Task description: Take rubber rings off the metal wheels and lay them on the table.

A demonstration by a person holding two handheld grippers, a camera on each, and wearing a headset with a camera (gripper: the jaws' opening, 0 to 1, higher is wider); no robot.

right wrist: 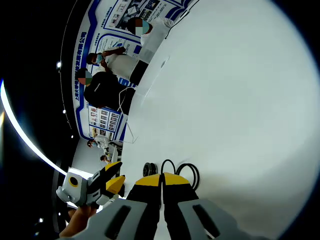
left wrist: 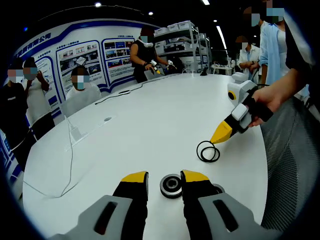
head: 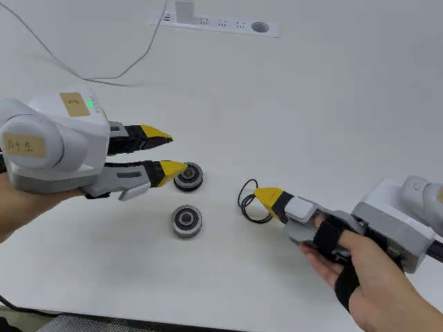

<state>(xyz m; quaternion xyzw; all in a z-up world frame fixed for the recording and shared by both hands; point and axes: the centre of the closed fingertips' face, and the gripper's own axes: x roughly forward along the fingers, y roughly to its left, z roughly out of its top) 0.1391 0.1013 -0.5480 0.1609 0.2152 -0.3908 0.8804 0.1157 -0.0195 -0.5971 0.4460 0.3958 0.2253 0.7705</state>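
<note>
White table (head: pixel 332 104) bears near wheel (head: pixel 186 221), far wheel (head: pixel 188 176), rubber rings (head: pixel 243 202); power strip (head: pixel 214 23) beyond

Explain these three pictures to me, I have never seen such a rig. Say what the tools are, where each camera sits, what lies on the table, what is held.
There is no robot: a person holds a two-jaw gripper in each hand. The wide picture is from a camera on the person's head; each round one is from a camera on a gripper. On the white table lie a farther wheel, a nearer wheel, both metal, and loose black rubber rings. The left gripper is open and empty, pointing at the farther wheel. The right gripper is shut, its tip at the rings; whether it pinches one, I cannot tell.
</note>
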